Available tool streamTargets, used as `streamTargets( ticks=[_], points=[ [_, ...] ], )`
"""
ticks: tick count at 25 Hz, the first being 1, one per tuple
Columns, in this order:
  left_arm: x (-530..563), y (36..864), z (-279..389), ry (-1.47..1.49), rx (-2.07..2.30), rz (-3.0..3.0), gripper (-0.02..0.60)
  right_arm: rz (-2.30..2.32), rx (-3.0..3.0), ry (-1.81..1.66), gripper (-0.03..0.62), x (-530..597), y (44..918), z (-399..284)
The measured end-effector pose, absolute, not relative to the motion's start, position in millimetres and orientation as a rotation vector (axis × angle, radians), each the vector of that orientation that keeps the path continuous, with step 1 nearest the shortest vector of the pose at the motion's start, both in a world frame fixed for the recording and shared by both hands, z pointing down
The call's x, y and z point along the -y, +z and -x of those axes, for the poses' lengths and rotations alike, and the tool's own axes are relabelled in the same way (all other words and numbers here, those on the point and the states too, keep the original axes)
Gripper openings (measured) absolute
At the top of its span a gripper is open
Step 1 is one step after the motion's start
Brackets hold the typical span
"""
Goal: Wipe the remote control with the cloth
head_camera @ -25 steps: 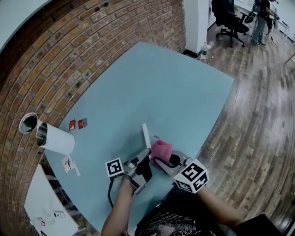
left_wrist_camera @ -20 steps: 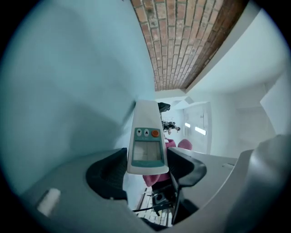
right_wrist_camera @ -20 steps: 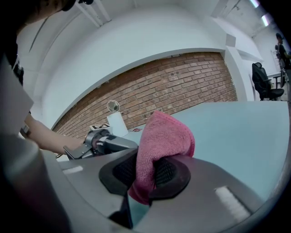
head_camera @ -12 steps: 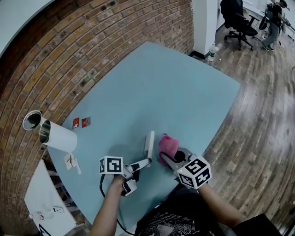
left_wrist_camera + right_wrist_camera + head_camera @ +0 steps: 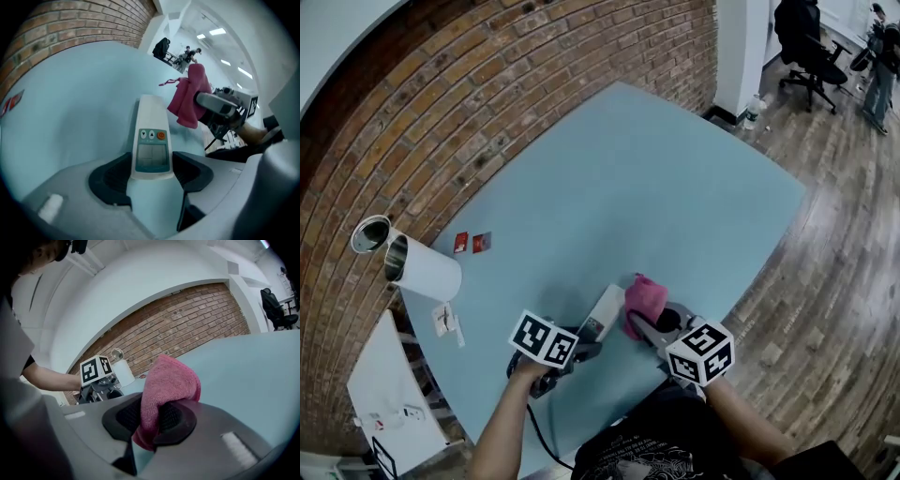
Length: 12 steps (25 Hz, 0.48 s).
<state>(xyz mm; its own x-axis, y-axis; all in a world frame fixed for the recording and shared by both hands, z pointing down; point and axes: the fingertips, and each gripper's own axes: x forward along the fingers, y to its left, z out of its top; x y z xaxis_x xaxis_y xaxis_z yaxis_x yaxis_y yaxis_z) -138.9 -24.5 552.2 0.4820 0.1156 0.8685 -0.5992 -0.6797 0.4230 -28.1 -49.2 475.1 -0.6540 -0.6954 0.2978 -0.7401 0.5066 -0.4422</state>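
Note:
The white remote control [image 5: 151, 140] has a small screen, two arrow keys and an orange button. It faces up between the jaws of my left gripper [image 5: 151, 174], whose pads press on its two sides near its rear end. In the head view the remote control [image 5: 602, 314] reaches out over the light blue table [image 5: 656, 187] from my left gripper [image 5: 586, 339]. My right gripper [image 5: 649, 323] is shut on a pink cloth [image 5: 644, 298], which bunches up out of the jaws [image 5: 166, 380]. The cloth [image 5: 187, 96] hangs just right of the remote's far end, apart from it.
A white cylinder [image 5: 422, 270] and a metal can [image 5: 370, 234] lie at the table's left edge by the brick wall [image 5: 487, 84]. Two small red tags [image 5: 472, 243] lie near them. Wooden floor, an office chair [image 5: 806, 37] and a bottle [image 5: 757, 111] are beyond the table.
My left gripper has rolled over and sunk, turning the remote from on edge to face up. The right gripper with the cloth has drifted slightly right.

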Motion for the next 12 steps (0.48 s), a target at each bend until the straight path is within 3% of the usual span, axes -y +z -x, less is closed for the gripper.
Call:
streamTargets(
  ticks=[12],
  points=[
    [22, 563, 146, 1.649, 0.384, -2.068, 0.285, -1.049, 2.707, 0.905, 0.063, 58, 479, 14]
  ],
)
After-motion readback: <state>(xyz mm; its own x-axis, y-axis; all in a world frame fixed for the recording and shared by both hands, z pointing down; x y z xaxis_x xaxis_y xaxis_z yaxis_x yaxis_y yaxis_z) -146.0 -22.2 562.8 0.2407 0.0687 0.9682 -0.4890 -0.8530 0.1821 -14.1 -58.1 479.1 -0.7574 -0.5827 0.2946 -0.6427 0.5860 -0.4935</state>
